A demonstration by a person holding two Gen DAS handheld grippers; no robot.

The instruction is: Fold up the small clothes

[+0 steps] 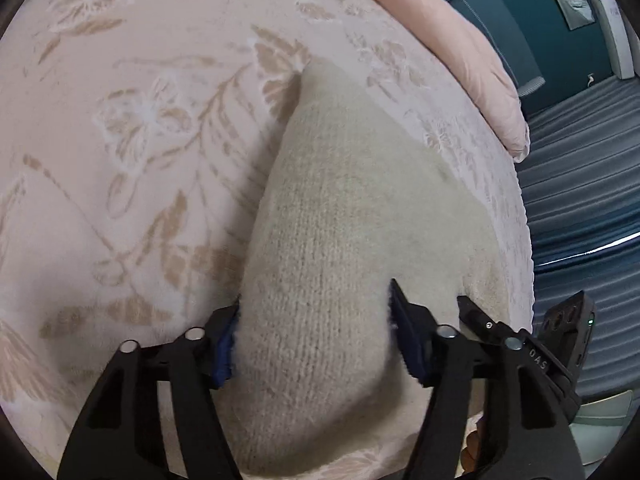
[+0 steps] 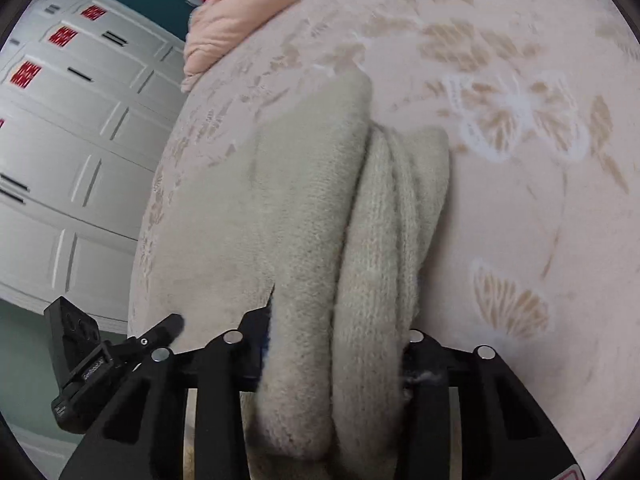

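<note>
Knit garment [image 1: 340, 240] near end cut off below, left gripper [image 1: 312, 344] and right gripper [image 2: 336, 356] fingers half-closed, clamping it.

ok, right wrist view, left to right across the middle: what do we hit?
White panelled cabinet doors with red stickers → edge of the pale pink floral bedspread → cream knitted garment, bunched in folds → white-and-tan butterfly motif on the bedspread.
</note>
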